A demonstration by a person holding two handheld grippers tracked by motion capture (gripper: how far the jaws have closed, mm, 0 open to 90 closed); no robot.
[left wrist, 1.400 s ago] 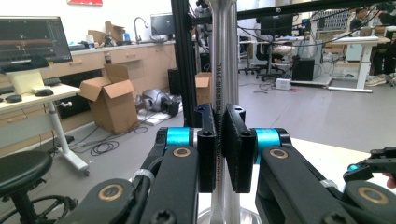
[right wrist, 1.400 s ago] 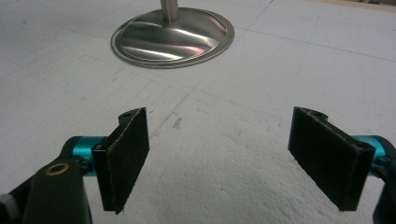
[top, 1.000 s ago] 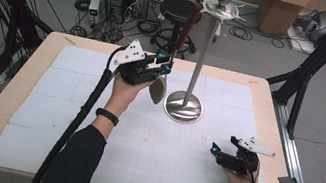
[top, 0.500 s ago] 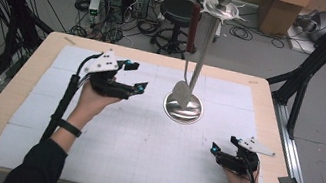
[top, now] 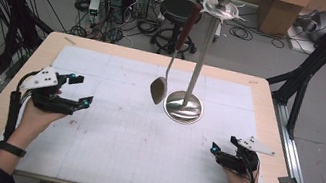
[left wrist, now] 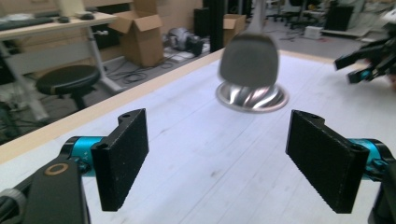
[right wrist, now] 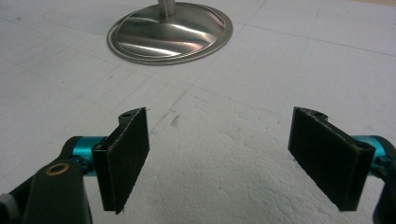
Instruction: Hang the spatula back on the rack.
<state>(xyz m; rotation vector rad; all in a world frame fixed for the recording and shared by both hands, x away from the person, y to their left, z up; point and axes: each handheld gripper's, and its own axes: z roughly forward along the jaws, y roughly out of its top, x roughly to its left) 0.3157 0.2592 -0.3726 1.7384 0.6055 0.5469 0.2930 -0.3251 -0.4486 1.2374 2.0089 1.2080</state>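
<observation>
A light, stiff spoon [top: 159, 90] hangs free from the rack [top: 202, 52], best gripped by its red handle, as the left gripper [top: 81, 91], jaws just opened and empty, and right gripper [top: 222, 145] rest spread above the counter [top: 140, 153].

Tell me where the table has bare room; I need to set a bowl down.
The white gridded mat lies bare between the left tongs and right tongs, also along its far edge. It is crowded around the round steel stand base, where the red-handled spoon hangs.

spoon [top: 158, 90] hanging left of stand [top: 184, 106], on table [top: 107, 137]
</observation>
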